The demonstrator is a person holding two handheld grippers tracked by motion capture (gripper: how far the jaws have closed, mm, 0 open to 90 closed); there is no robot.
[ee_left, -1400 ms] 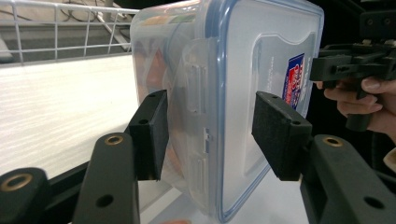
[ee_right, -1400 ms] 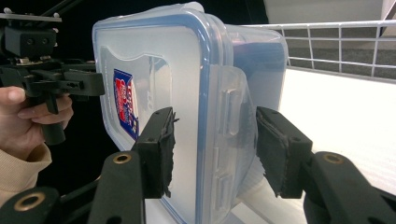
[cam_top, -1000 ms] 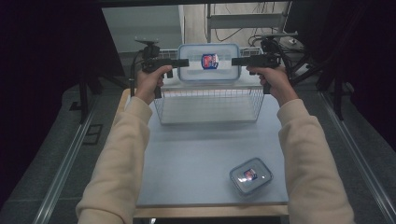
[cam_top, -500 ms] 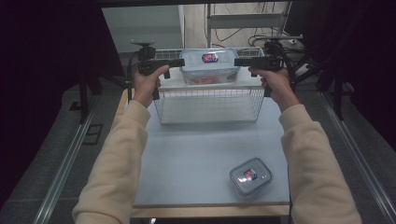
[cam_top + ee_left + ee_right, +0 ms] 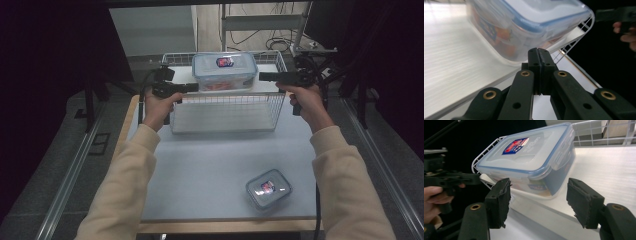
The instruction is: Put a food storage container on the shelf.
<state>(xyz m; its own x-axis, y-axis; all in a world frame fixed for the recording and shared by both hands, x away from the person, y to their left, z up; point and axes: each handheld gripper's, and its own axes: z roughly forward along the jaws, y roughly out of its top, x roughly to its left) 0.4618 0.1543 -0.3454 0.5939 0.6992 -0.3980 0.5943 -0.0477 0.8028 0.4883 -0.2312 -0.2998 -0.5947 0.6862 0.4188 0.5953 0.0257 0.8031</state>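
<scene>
Inside the wire basket (image 5: 225, 107), on its white floor toward the far side, we see the big box (image 5: 224, 71): a clear tub with a blue-rimmed clip lid (image 5: 529, 150) and a red-and-blue label (image 5: 515, 145) on top. Something orange shows blurred through its wall in the left gripper view.

Our left gripper (image 5: 194, 87) sits at the box's left end. Its jaws are clenched flat together with nothing between them, just short of the box's lower edge; we cannot tell if the tips touch it. They have just been closing. Our right gripper (image 5: 264, 76) is at the box's right end, its jaws spread wide and released, with the box lying beyond the pads (image 5: 499, 200) and apart from them. They have just been opening further.

Compared with a second ago, the box no longer hangs between the two grippers above the basket; it now rests in the basket, and both hands have drawn back from it. The small box (image 5: 268, 187) on the table (image 5: 210, 165) near the front edge lies where it lay.
</scene>
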